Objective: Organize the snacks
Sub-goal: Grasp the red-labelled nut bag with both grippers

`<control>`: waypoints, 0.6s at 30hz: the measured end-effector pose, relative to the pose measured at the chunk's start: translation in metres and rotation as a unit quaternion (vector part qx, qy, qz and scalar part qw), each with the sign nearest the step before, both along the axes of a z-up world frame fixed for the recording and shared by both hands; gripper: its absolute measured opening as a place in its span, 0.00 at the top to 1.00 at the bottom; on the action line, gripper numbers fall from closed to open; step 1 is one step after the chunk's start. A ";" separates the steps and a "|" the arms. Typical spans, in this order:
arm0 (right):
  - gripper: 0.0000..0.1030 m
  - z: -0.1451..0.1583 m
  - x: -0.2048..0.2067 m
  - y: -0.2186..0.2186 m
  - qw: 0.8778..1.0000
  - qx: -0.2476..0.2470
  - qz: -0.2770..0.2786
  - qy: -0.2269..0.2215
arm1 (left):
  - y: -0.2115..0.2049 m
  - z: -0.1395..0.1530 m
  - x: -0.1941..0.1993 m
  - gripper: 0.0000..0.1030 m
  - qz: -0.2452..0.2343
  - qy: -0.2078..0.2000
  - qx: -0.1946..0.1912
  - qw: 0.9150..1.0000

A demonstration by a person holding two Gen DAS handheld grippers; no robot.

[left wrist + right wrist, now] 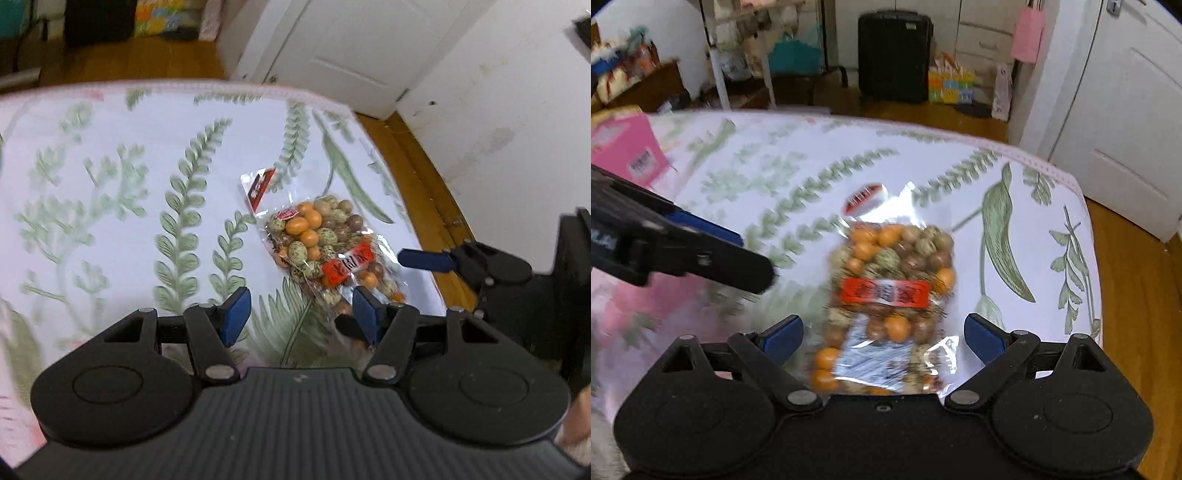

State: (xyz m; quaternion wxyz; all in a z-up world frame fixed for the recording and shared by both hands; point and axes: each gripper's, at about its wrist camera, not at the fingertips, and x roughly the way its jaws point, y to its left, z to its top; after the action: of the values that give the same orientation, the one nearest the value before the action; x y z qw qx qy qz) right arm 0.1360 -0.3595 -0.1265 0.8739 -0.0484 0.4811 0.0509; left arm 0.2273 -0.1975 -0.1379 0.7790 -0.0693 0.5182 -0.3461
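A clear bag of orange, brown and speckled coated nuts (325, 251) with a red label lies on the fern-print cloth (110, 184). My left gripper (301, 314) is open, with the bag's near end by its right finger. In the right wrist view the same bag (890, 291) lies between the open fingers of my right gripper (886, 338), its near end under the gripper body. The right gripper's blue-padded finger shows in the left wrist view (424, 260) just right of the bag. The left gripper shows in the right wrist view (701, 254) to the bag's left.
A pink box (624, 147) lies at the cloth's far left. The cloth's right edge drops to a wooden floor (424, 177) beside a white wall and door (351, 55). A black suitcase (894, 55) and bags stand beyond the far edge.
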 end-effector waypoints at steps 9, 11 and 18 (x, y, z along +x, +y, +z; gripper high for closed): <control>0.02 -0.018 0.021 -0.009 0.998 0.046 0.025 0.019 | -0.026 -0.034 0.034 0.42 0.040 0.054 -0.027 0.997; 0.01 -0.022 0.026 -0.003 0.999 0.030 0.030 0.019 | -0.028 -0.036 0.039 0.42 0.040 0.071 -0.037 0.996; 0.15 -0.021 0.017 0.013 1.000 0.008 -0.004 -0.017 | -0.034 -0.032 0.026 0.44 0.014 0.071 -0.046 0.996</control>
State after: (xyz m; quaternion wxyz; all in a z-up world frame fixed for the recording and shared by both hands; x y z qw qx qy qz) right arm 0.1527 -0.3464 -0.1477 0.8824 -0.0403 0.4661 0.0505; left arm 0.2531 -0.2313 -0.1702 0.7409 -0.1365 0.5550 -0.3526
